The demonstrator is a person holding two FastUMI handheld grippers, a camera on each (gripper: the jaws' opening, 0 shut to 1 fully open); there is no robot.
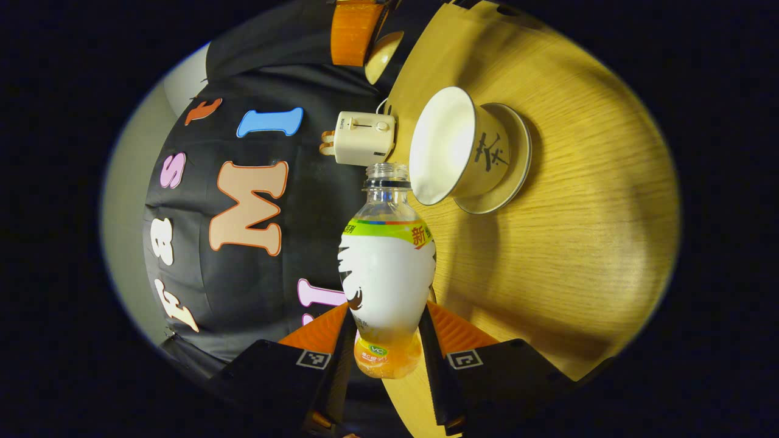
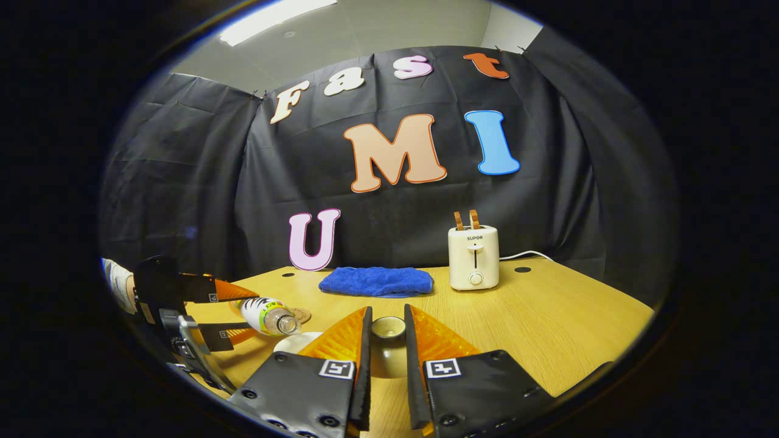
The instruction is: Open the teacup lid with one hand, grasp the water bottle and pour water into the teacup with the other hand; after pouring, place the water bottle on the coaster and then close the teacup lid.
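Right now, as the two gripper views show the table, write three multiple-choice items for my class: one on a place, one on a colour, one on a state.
1. Where does the folded cloth lie?
A. in front of the booth wall, beside the toaster
B. inside the teacup
C. on top of the toaster

2. What colour is the cloth?
A. red
B. blue
C. green

3. How is the water bottle held?
A. standing upright on the coaster
B. tipped over, open mouth towards the teacup, clamped in the left gripper
C. lying loose on the table

Answers:
1 A: the right gripper view shows it on the table left of the toaster.
2 B: it is plainly blue.
3 B: the jaws press its lower body and the neck is capless, near the cup's rim.
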